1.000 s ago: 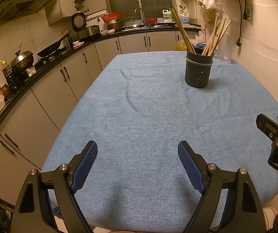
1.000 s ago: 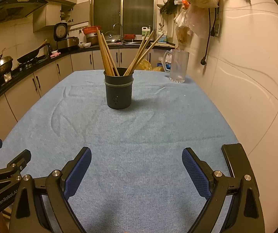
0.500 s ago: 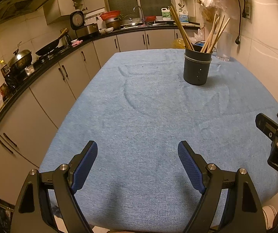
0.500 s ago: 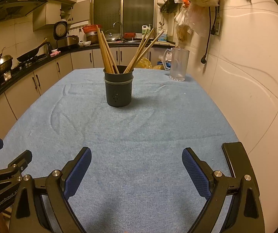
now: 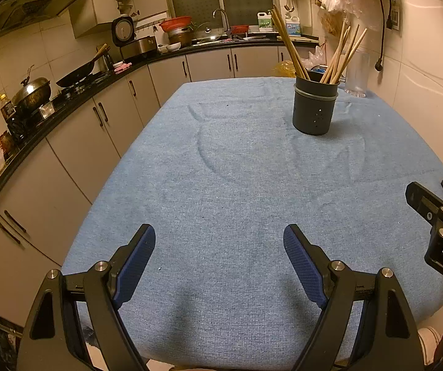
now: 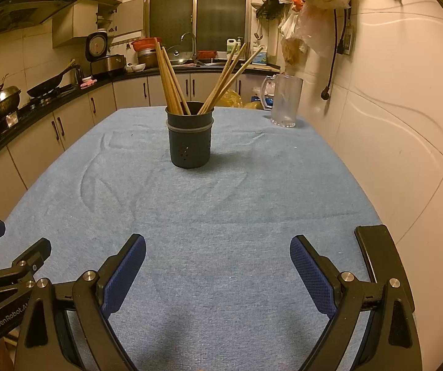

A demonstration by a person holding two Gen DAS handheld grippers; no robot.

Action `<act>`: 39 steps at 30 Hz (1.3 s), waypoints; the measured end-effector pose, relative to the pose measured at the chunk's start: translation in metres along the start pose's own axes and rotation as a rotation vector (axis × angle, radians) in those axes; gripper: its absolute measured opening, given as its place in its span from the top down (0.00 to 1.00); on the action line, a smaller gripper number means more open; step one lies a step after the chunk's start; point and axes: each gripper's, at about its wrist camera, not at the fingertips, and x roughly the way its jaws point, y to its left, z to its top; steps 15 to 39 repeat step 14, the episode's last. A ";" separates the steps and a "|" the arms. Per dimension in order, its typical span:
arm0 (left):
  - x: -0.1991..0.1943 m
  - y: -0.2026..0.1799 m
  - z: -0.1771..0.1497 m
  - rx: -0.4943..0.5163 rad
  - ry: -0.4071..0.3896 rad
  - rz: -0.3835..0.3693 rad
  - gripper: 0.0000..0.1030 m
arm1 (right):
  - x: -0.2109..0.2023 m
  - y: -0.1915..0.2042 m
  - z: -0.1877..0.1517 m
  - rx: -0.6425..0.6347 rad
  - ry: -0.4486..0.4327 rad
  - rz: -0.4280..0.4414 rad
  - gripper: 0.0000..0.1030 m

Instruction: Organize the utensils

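A dark grey utensil holder (image 5: 314, 109) stands upright on the blue cloth-covered table (image 5: 236, 185), far right in the left wrist view and centre in the right wrist view (image 6: 190, 140). Several wooden chopsticks (image 6: 172, 80) stand in it, leaning left and right. My left gripper (image 5: 218, 247) is open and empty over the near table edge. My right gripper (image 6: 218, 259) is open and empty, also near the front edge. Each gripper shows at the side of the other's view.
A clear plastic jug (image 6: 284, 100) stands at the table's far right corner by the tiled wall (image 6: 391, 108). Kitchen cabinets and a counter with a wok (image 5: 79, 72) run along the left. A black object (image 6: 376, 253) lies at the table's right edge.
Both views have drifted slightly, and the holder sits a little differently in each. Both grippers stay open and empty.
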 end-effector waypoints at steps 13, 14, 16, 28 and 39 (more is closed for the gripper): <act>0.003 0.004 -0.001 -0.014 -0.010 0.025 0.19 | 0.004 0.001 -0.002 0.005 0.015 0.004 0.06; 0.004 0.004 -0.001 -0.016 -0.005 0.023 0.19 | 0.005 0.000 -0.002 0.008 0.017 0.003 0.06; 0.004 0.004 -0.001 -0.016 -0.005 0.023 0.19 | 0.005 0.000 -0.002 0.008 0.017 0.003 0.06; 0.004 0.004 -0.001 -0.016 -0.005 0.023 0.19 | 0.005 0.000 -0.002 0.008 0.017 0.003 0.06; 0.004 0.004 -0.001 -0.016 -0.005 0.023 0.19 | 0.005 0.000 -0.002 0.008 0.017 0.003 0.06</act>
